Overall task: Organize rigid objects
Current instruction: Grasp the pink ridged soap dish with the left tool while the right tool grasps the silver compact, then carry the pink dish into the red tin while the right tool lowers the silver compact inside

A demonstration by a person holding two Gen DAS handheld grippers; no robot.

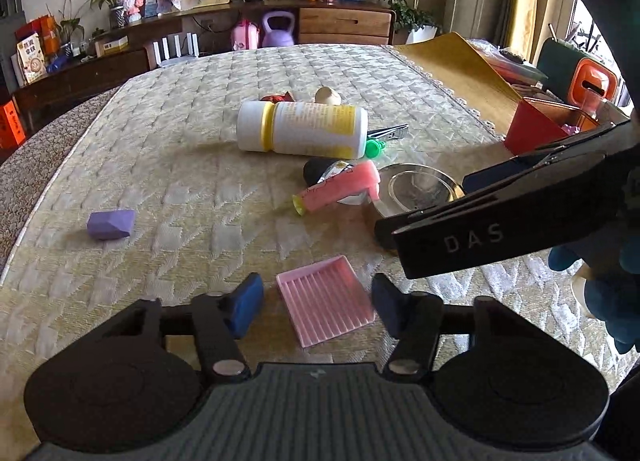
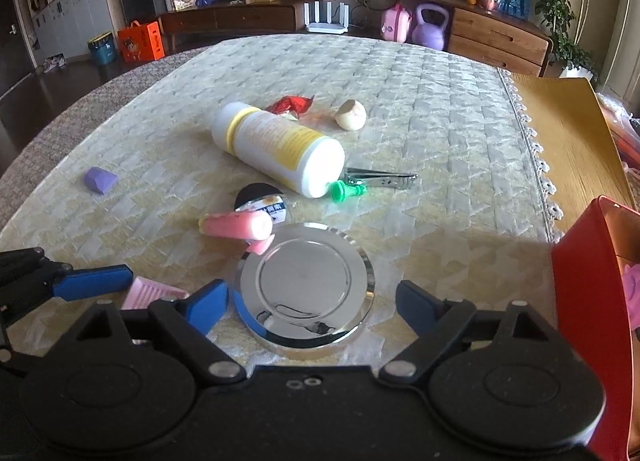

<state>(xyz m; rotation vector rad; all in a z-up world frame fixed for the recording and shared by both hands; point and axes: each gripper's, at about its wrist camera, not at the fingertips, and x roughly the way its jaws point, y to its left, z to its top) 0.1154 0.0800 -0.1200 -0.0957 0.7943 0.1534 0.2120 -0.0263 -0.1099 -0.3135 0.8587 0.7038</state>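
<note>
My left gripper (image 1: 318,303) is open, its blue pads on either side of a pink ribbed tray (image 1: 326,306) that lies flat on the cloth. My right gripper (image 2: 314,303) is open around a shiny round metal lid (image 2: 307,287); it also shows in the left wrist view (image 1: 420,185). A white and yellow bottle (image 1: 302,129) lies on its side mid-table. A pink tube (image 1: 340,185) leans on a black round tin (image 2: 256,195). A purple block (image 1: 111,224) lies at the left. A red box (image 2: 588,301) stands at the right.
A green plug (image 2: 344,191), nail clippers (image 2: 380,179), a red wrapper (image 2: 292,104) and a beige round object (image 2: 351,114) lie around the bottle. A yellow mat (image 2: 572,141) covers the table's right side. A sideboard (image 2: 360,9) stands behind the table.
</note>
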